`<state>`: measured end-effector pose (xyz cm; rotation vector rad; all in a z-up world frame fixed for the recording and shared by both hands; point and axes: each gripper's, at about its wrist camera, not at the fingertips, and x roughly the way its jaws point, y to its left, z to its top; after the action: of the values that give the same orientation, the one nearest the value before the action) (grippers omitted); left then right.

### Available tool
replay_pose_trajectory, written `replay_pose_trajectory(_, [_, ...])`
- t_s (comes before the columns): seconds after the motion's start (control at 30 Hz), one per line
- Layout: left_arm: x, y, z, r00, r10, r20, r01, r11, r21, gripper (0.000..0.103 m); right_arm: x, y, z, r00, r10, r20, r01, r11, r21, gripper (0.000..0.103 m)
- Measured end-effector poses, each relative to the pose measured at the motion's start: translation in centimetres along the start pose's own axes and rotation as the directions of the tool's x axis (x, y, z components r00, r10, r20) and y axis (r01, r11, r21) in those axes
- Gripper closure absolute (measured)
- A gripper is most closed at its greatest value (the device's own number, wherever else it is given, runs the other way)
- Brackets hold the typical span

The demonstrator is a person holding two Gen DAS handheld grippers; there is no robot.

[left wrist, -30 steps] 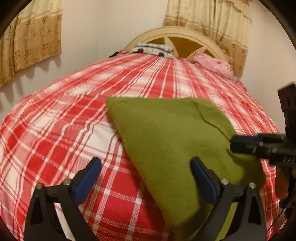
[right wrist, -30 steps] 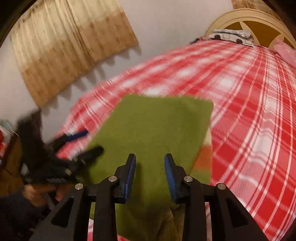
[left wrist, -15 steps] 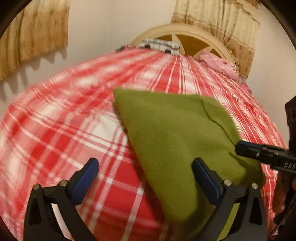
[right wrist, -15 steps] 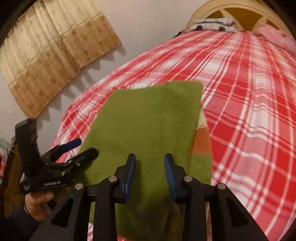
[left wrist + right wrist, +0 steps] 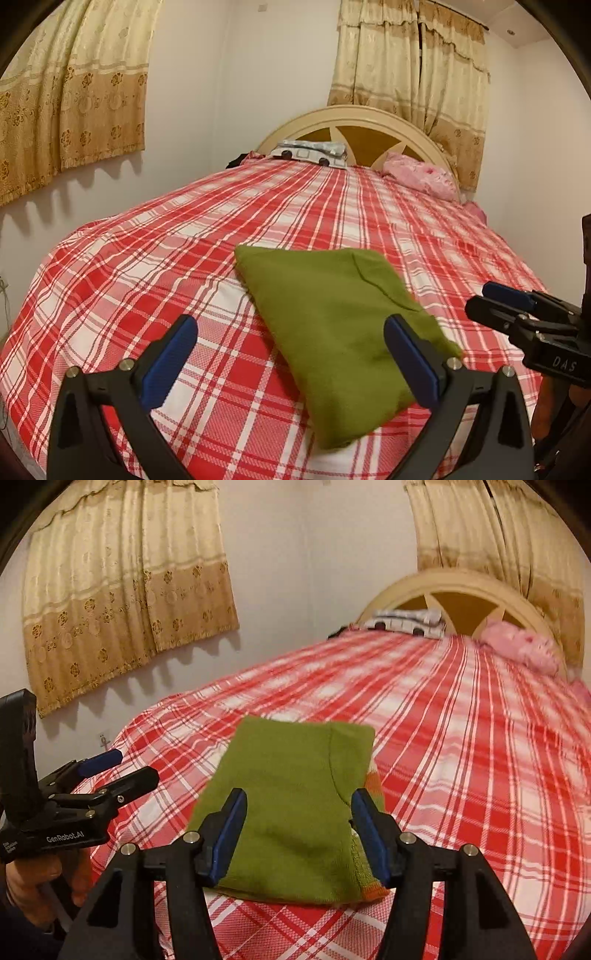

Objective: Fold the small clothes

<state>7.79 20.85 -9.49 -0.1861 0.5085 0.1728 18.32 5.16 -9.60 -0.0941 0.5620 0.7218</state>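
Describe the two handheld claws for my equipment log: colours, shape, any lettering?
Both match: black angular frames, two fingers with blue pads, and silver screws. The left claw has white "GenRobot.AI" lettering on its body, seen from the right wrist. The right claw carries partial white letters, "DAS". A dark sleeve shows at the left hand.

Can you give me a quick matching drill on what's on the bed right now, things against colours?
Things:
1. folded garment
2. bedsheet
3. pillow at the headboard's right
4. gripper pads

Colours:
a. pink
b. blue
c. olive green
d. red and white plaid

Pairs: 1-c, 2-d, 3-a, 4-b
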Motion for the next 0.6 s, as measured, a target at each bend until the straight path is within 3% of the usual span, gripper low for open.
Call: replay_pose_trajectory(0.6, [-3.0,-1.4,0.9,0.996,-0.057,0.073,0.056,0.998,0.017,0.0,-3.6,1.7,-0.1,0.998,-0.044,0.054,0.044,0.999,0.001,0.043])
